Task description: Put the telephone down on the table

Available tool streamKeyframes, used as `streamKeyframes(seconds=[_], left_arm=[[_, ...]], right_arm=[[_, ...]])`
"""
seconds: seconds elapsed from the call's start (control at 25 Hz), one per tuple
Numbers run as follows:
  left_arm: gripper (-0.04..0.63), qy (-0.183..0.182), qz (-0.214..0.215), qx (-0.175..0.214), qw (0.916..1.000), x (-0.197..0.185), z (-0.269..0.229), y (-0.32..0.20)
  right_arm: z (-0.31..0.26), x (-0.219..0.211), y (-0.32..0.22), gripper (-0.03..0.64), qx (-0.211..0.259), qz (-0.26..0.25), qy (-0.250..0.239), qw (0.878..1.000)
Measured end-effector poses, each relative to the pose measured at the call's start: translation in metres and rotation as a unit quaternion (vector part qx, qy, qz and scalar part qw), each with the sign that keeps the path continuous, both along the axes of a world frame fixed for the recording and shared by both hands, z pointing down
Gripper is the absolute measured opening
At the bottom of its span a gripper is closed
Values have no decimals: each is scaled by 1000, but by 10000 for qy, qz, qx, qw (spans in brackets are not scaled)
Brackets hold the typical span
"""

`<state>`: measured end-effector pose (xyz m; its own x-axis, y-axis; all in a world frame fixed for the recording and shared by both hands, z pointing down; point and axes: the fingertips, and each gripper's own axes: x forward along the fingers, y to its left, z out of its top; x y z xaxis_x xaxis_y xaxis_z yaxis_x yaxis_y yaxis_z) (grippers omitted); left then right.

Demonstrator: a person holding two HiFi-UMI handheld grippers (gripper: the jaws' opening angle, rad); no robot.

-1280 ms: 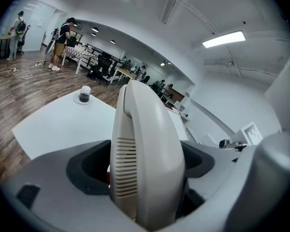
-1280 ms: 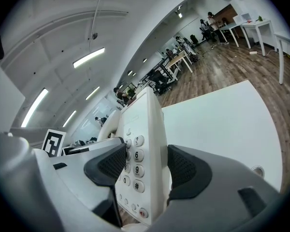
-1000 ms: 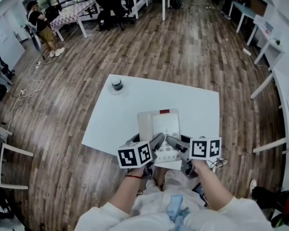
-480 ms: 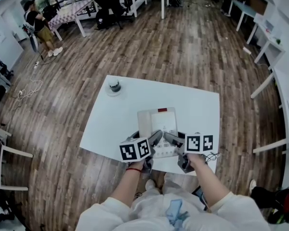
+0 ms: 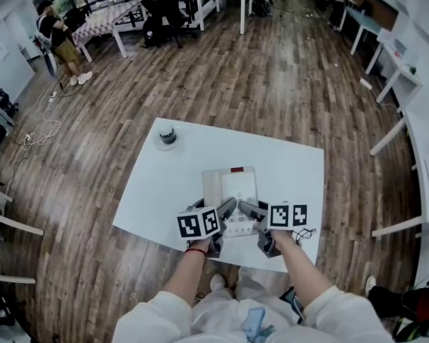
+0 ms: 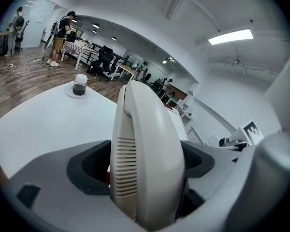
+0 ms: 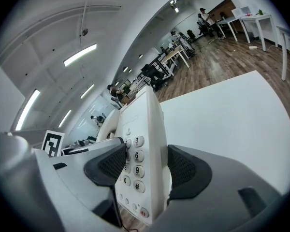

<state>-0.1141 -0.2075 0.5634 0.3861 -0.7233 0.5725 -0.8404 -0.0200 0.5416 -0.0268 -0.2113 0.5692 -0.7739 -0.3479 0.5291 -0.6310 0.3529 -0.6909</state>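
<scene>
Two tongs grip one cream telephone (image 5: 232, 189) from opposite sides at the near edge of the white desk (image 5: 164, 184). The left tongs (image 6: 147, 166) are closed on the handset (image 6: 145, 129), which fills the gap between the dark pads, its slotted grille turned toward the camera. The right tongs (image 7: 144, 168) are clamped on the right side of the telephone's body. One ribbed pad lies on the keypad (image 7: 134, 170) face beside the 6 and 9 keys, and the other pad presses on the underside.

From the head view the telephone lies lengthwise over the near part of the desk, a small red mark at its far end. Its near end is hidden between the two marker cubes. Whether its base touches the desk cannot be told. In the right gripper view a strip of wooden floor (image 5: 286, 70) shows below the telephone's near end. A thin dark cable (image 5: 309, 233) loops just beside the right tongs.

Both of the person's hands hold the tongs close together, with cream sleeves behind them and a red band (image 5: 194, 251) on the left wrist.

Near the far left corner of the desk, well apart from the telephone, a small dark jar (image 5: 167, 133) stands on a white saucer. Across the room a person (image 5: 57, 38) stands beside other tables and chairs.
</scene>
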Motion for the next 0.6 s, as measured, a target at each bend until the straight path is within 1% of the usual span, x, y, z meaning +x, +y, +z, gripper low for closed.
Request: streamKeyframes(seconds=[0.6], left_arm=[[408, 27, 79, -129, 9999, 0, 39, -26]], right_arm=[[40, 0, -24, 275, -178, 58, 68, 9998]])
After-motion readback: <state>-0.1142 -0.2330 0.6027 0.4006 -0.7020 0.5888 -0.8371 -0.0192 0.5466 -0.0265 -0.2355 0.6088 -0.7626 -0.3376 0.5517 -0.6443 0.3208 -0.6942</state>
